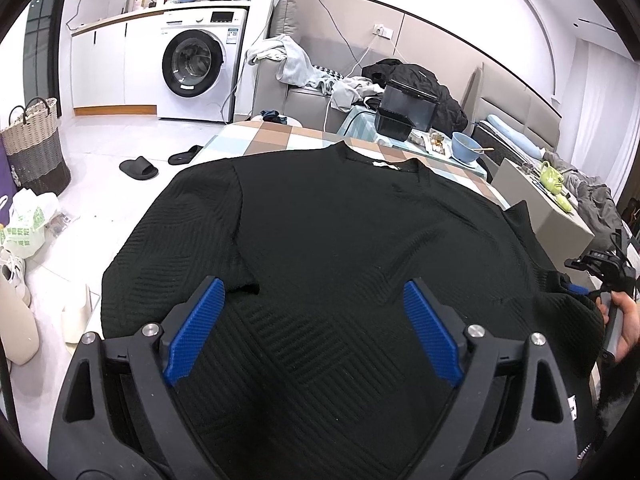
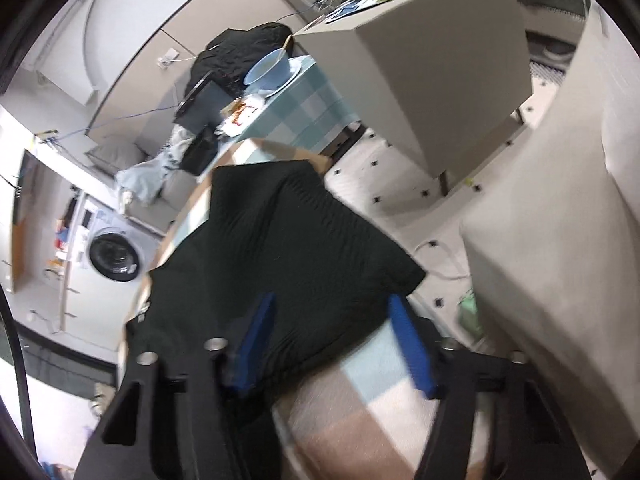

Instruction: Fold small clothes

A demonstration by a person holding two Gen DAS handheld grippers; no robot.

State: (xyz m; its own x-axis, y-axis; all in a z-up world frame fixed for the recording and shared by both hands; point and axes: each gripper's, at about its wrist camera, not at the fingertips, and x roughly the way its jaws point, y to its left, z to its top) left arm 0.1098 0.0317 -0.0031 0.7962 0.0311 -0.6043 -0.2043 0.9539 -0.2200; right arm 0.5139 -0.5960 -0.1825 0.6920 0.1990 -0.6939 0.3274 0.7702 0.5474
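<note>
A black ribbed top (image 1: 340, 220) lies spread flat on a table with a checked cloth (image 1: 272, 136), its neckline at the far end. My left gripper (image 1: 316, 292) hovers open over the near part of the top, near the folded-in left sleeve, with nothing gripped between its blue pads. In the right wrist view, my right gripper (image 2: 332, 308) is rolled to one side at the right corner of the top (image 2: 280, 232). Its jaws stand partly apart with the fabric edge between the pads (image 2: 260, 332), over the checked cloth (image 2: 360, 392). A hand (image 1: 624, 320) holds that gripper at the left wrist view's right edge.
A blue bowl (image 1: 466, 146), food trays and a black box (image 1: 404, 110) sit at the table's far end. A beige cabinet (image 2: 432, 68) stands right of the table. On the floor at left are slippers (image 1: 138, 168), a woven basket (image 1: 34, 144) and bags. A washing machine (image 1: 196, 64) stands behind.
</note>
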